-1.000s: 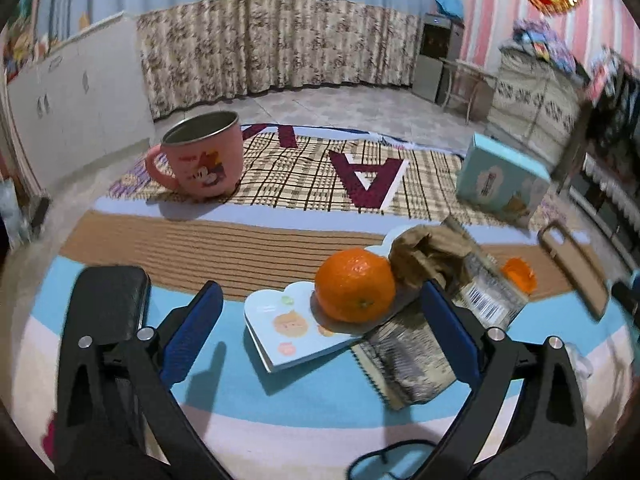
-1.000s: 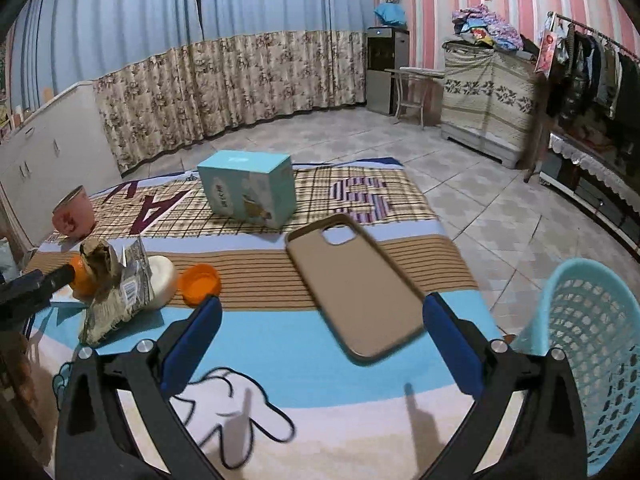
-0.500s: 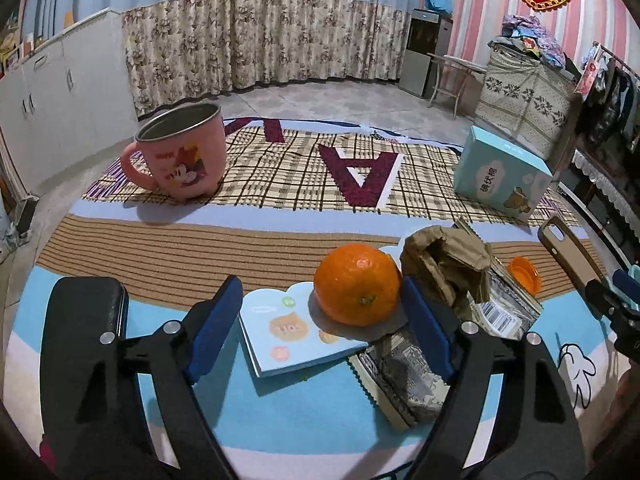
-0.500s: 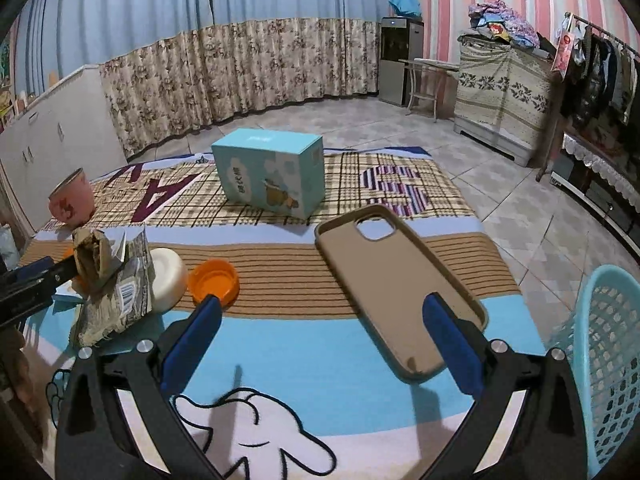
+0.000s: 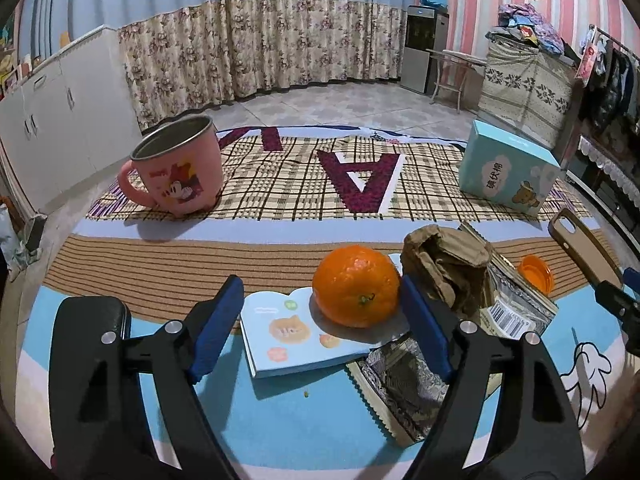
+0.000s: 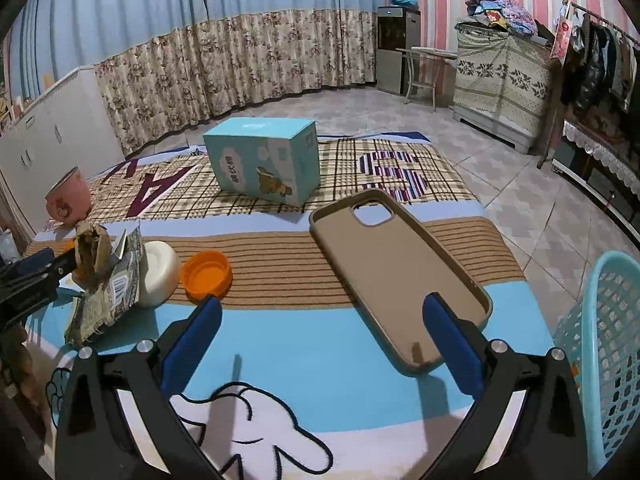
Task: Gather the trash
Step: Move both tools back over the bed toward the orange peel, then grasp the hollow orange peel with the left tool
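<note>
On the woven mat, left gripper (image 5: 320, 320) jaws gape around a glossy round orange (image 5: 356, 286), not pressing; right gripper (image 6: 320, 344) released beside smooth tan phone case (image 6: 396, 272).

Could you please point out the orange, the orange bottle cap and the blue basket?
orange (image 5: 355, 285), left wrist view, middle of its peel.
orange bottle cap (image 6: 207, 271), right wrist view, inner hollow.
blue basket (image 6: 612, 320), right wrist view, mesh wall.

orange (image 5: 355, 286) on booklet (image 5: 298, 330), crumpled bag (image 5: 444, 266) just right, mug (image 5: 178, 170) behind at left
</note>
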Action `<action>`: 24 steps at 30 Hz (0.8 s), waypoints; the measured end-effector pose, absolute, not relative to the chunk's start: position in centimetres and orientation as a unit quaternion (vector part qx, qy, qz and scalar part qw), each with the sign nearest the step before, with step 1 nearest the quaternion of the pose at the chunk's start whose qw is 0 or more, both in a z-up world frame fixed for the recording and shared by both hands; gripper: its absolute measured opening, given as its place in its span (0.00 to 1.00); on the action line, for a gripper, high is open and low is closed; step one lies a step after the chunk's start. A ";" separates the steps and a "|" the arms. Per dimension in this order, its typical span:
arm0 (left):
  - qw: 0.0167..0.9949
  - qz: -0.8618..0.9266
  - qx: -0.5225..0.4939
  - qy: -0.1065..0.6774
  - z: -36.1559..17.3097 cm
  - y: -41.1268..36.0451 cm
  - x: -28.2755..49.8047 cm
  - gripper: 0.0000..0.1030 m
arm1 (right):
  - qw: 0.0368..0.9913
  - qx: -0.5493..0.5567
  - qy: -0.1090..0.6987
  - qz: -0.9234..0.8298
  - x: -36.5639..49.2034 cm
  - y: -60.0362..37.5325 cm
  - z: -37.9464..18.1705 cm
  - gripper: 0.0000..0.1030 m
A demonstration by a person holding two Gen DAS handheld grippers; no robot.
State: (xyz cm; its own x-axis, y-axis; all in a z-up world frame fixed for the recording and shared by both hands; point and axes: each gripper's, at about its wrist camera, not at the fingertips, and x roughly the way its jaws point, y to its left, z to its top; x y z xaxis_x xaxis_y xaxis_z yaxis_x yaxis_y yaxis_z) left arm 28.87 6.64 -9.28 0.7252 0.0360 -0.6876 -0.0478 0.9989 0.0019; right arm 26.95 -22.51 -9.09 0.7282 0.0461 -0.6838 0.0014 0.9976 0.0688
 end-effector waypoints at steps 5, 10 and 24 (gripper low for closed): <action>0.927 0.021 -0.019 0.374 -9.4 7.0 29.0 0.70 | 0.928 0.025 0.371 0.014 27.0 -22.1 -9.3 0.95; 0.926 0.022 -0.054 0.373 -9.2 8.4 29.0 0.49 | 0.929 0.018 0.370 0.016 26.9 -21.8 -9.3 0.95; 0.913 0.052 -0.114 0.389 -9.3 11.7 28.9 0.39 | 0.929 0.011 0.368 0.017 26.8 -21.6 -9.3 0.95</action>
State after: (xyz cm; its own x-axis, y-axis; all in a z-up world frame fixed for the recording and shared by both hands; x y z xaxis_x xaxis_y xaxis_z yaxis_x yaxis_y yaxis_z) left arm 28.89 11.74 -9.35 0.6921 0.0071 -0.7217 -0.1843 0.9685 -0.1672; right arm 26.80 -21.61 -9.27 0.7280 0.0391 -0.6845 -0.0231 0.9992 0.0326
